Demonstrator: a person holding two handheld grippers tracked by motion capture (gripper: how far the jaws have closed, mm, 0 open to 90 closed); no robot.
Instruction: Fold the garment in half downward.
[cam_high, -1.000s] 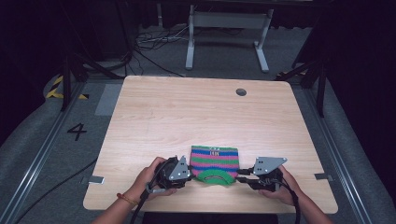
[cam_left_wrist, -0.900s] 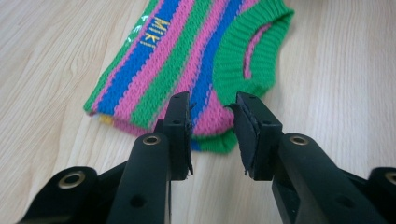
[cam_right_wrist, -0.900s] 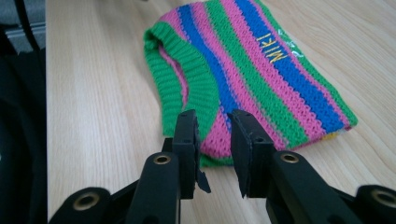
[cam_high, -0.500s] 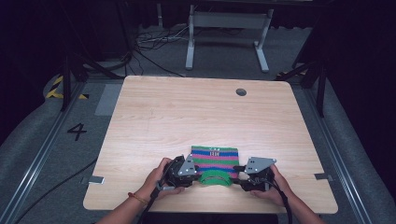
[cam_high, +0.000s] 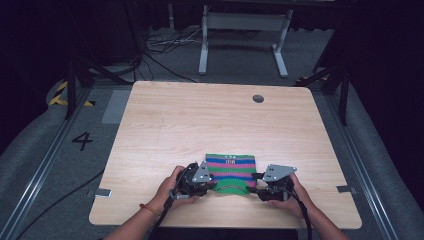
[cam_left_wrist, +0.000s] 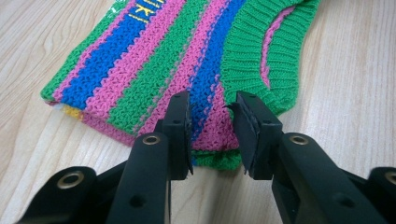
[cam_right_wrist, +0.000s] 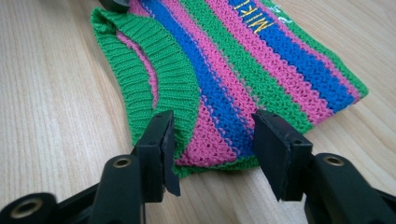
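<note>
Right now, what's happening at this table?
A person works a striped knit sweater lying folded near the front edge of the table, one gripper in each hand. The left gripper sits at the sweater's near corner with the knit edge between its narrowly spaced jaws; whether the pads press it is unclear. The right gripper is at the other near corner beside the green collar; its jaws have just been opening and straddle the knit without pinching it.

A lab or studio recording bay: a lone wooden table on grey carpet, black curtains around, floor cables, hazard tape, a taped "4".
</note>
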